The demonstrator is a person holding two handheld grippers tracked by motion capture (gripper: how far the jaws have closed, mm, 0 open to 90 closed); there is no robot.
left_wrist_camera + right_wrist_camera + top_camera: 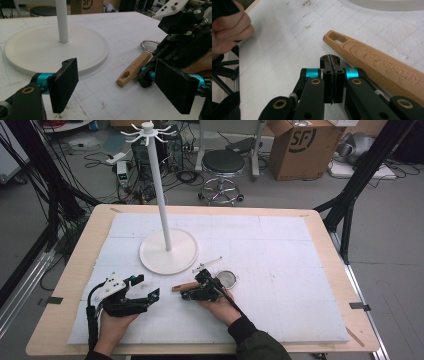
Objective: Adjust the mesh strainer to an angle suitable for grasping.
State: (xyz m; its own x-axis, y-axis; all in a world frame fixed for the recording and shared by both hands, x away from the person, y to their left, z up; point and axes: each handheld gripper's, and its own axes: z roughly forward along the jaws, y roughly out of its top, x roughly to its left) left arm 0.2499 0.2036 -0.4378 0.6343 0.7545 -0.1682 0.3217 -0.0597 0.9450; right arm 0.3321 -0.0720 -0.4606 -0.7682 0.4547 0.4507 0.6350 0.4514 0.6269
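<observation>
Right gripper view tells the most: the right gripper (333, 75) has its jaws pressed together on nothing, and the wooden handle (372, 61) lies just beside them, its long axis running nearly along the jaws. The handle's strainer ring (227, 278) (empty, I think) points away from the white stand (168, 251). The left gripper (147, 287) waits farther from the handle, jaws apart.

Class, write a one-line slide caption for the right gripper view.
Right gripper, jaws closed, resting beside a wooden handle on the white foam mat.
</observation>
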